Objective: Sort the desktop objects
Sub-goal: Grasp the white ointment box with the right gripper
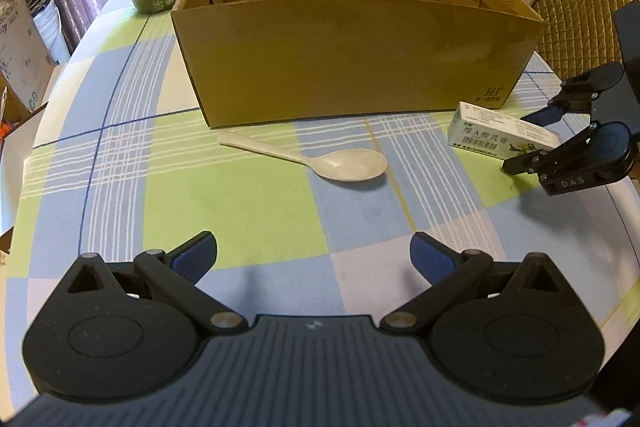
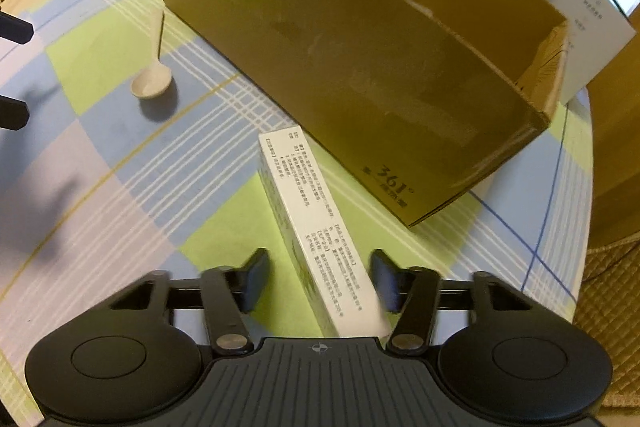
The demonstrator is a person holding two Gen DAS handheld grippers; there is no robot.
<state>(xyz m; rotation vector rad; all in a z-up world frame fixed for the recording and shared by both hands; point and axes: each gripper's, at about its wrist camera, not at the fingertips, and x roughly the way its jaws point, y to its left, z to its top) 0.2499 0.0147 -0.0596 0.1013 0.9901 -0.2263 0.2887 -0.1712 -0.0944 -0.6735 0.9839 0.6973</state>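
While the left gripper (image 1: 314,253) is held apart over the cloth (image 1: 248,211), the carton's (image 2: 320,239) near end is hidden between the right gripper's (image 2: 320,283) parted fingers.

You see a matt brown cardboard box (image 1: 352,63), a smooth matt off-white plastic spoon (image 1: 320,159), a printed white paperboard carton (image 2: 316,227), a checked cloth tablecloth (image 1: 240,207), and matt black plastic grippers with ribbed blue pads (image 1: 196,255).
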